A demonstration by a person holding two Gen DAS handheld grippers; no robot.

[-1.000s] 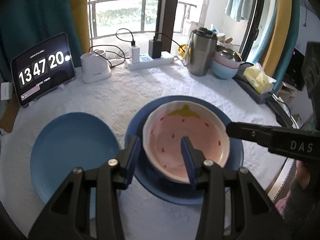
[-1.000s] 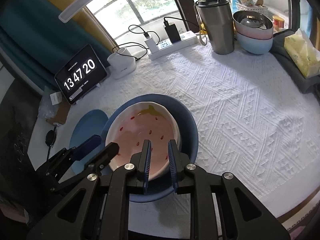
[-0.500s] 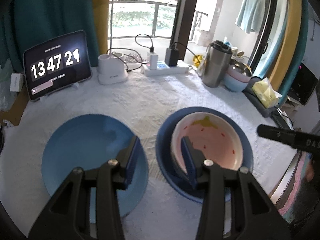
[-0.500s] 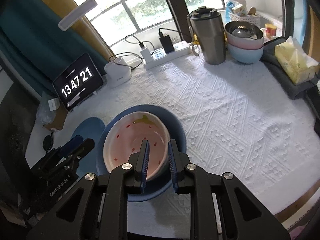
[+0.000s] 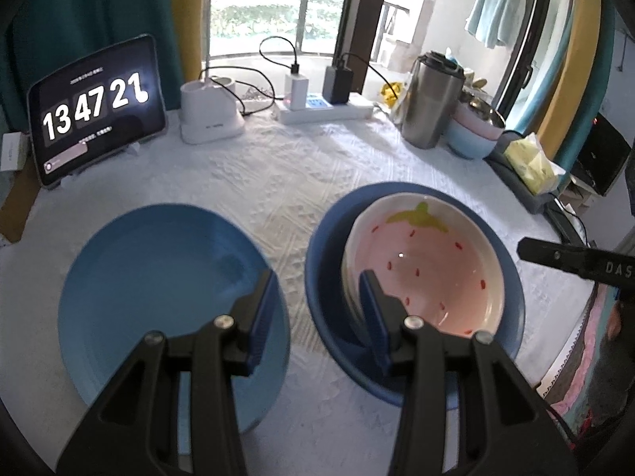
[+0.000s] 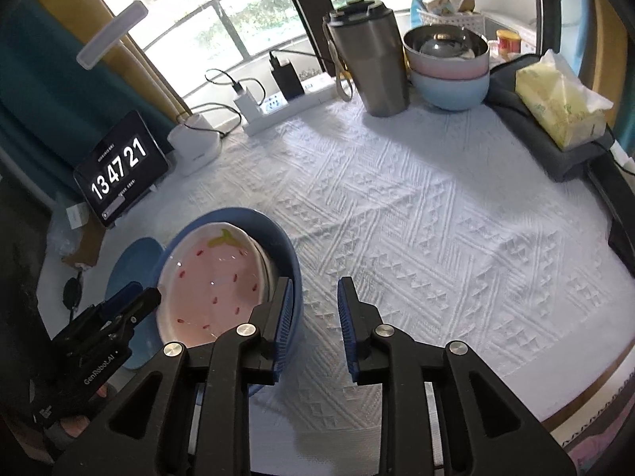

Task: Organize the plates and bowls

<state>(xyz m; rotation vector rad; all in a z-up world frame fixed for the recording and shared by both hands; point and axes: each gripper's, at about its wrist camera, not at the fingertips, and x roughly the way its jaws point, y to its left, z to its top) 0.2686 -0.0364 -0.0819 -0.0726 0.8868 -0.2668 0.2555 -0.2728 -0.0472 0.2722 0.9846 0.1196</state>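
The plate is shown whole only at left of the left view; the bowl's leaf is pointed up-frame; left gripper fingers are kept apart, empty; right gripper fingers are being opened, empty.

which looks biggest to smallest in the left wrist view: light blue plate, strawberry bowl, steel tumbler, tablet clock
1. light blue plate
2. strawberry bowl
3. tablet clock
4. steel tumbler
The last two sit farther back, so their true sizes are unsure.
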